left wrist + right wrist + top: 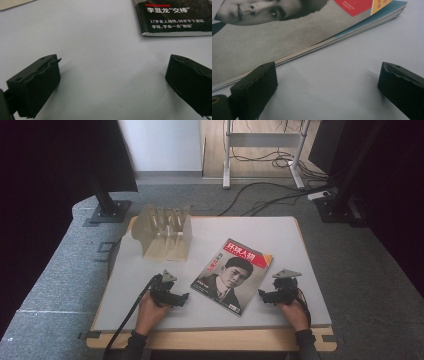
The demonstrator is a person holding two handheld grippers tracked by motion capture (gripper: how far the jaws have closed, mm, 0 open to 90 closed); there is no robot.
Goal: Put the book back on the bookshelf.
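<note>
A magazine (233, 274) lies flat and closed, cover up, at the middle of the grey desk (280, 232), turned so its spine runs from about 1 o'clock down to 7 o'clock. A pale wooden file rack (164, 232) stands near the desk's far-left part, at roughly 11 o'clock from the magazine and well apart from it.

The left tool (184, 297) rests on the desk at about 8 o'clock from the magazine, near its lower left corner; in the left gripper view its jaws stand wide apart with only bare desk between them, the magazine's corner (175, 22) ahead at 1 o'clock. The right tool (262, 294) sits at about 4 o'clock, just beside the page edge; in the right gripper view its jaws are likewise spread with nothing between them, and the stacked page edges (332, 40) run across just ahead.

This looks like the approach step, before any grasp. Judging from the layout, the next move calls for sliding one jaw under the magazine's edge to pinch it, probably from the right side, then lifting it toward the rack while the other tool steadies it.
</note>
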